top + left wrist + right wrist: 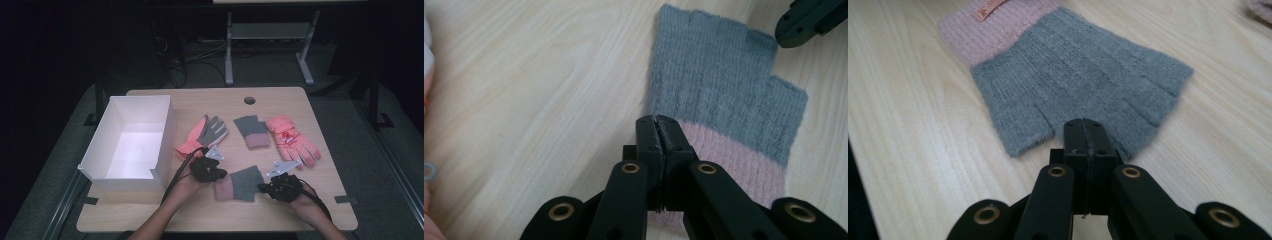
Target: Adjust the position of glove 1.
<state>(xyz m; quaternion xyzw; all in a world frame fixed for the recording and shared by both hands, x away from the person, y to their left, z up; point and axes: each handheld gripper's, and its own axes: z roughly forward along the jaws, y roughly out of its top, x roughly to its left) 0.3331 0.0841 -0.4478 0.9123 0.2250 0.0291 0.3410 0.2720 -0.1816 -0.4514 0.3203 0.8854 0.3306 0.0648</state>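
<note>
- The grey fingerless glove (241,184) lies flat at the near bench (310,200) edge.
- Left hand-held gripper (658,121), jaws pressed together, pins its pink cuff (likely anchoring it).
- Right hand-held gripper (1087,125), jaws likewise together, sits at the finger end.
- White box (95,155) waits left.

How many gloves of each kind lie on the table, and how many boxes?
Grey fingerless knit gloves with pink cuffs: 2
Pink padded gloves: 2
White open box: 1
Total: 5
</note>
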